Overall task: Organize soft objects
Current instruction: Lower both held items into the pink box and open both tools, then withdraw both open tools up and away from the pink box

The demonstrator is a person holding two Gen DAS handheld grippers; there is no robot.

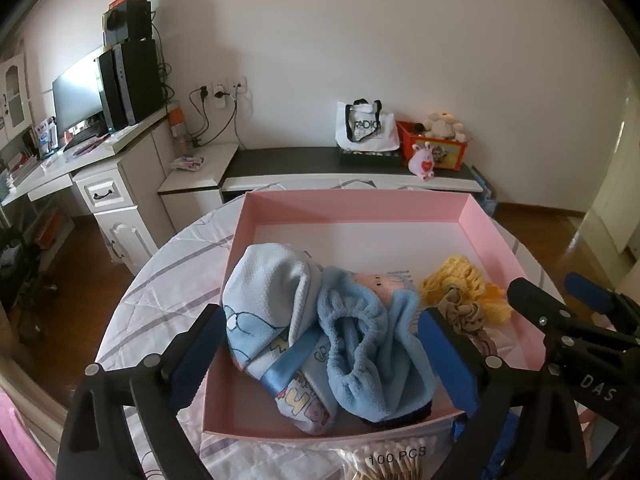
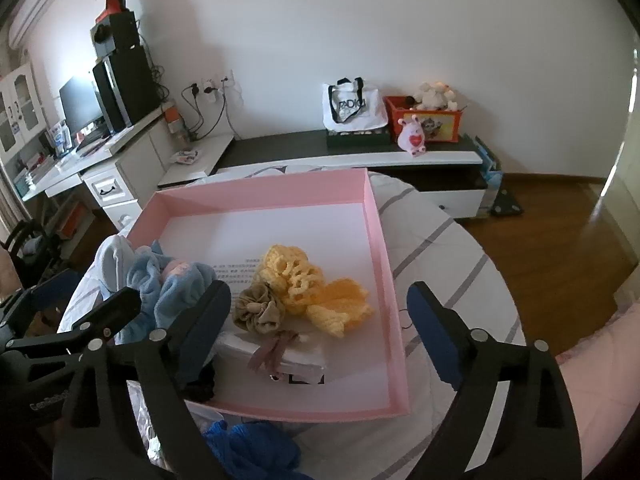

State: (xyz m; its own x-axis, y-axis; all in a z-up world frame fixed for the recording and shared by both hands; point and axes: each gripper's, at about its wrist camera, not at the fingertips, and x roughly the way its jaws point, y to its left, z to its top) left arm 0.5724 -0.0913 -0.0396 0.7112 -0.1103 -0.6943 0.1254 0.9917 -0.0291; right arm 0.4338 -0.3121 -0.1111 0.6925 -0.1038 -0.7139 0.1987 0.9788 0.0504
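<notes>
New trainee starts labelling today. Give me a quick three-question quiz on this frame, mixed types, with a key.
1. True or false: the yellow crochet piece lies inside the pink box.
2. Multiple choice: what sits right beside the crochet piece, on its left in the right wrist view? A) a beige scrunchie B) a red ball C) a green sponge
3. Fill in: the left gripper frames the blue cloths with its jaws ____.

Key
1. True
2. A
3. Open, pads clear of the cloths; the right gripper is open too.
</notes>
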